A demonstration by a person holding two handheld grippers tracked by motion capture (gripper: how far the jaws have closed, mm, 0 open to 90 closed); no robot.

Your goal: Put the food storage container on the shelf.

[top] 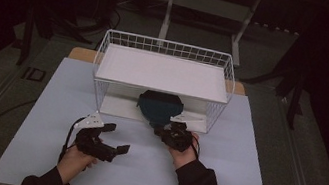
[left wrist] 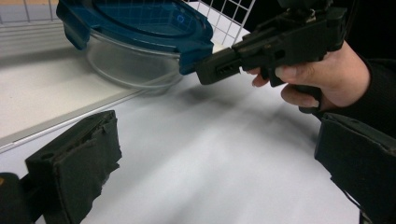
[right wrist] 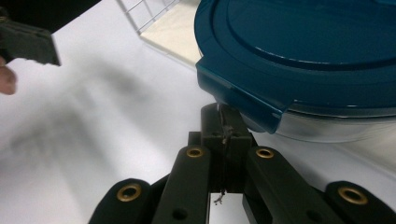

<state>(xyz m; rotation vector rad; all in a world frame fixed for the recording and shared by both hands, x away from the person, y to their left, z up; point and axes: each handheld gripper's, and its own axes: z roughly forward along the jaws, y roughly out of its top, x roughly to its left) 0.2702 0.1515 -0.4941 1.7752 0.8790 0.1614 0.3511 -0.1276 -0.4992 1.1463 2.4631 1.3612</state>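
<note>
Dark floor and a pale frame stand behind a light bench (top: 139, 169) whose white top fills the lower half of the high view. At lower left of that view the left gripper (top: 116, 140) rests low over the bench, its jaws spread wide with nothing between them; bare white surface lies all around it. In the upper middle stands a white wire rack with a flat white shelf (top: 163, 72), its front side open toward the person. Under the shelf, at the front edge of the rack's base, sits a round clear glass container with a dark blue snap-on lid (top: 159, 107). Just right of centre the right gripper (right wrist: 225, 122) has its jaws pressed together, their tips just under the lid's corner latch tab (right wrist: 243, 105); whether they touch it I cannot tell. No writing is legible.
</note>
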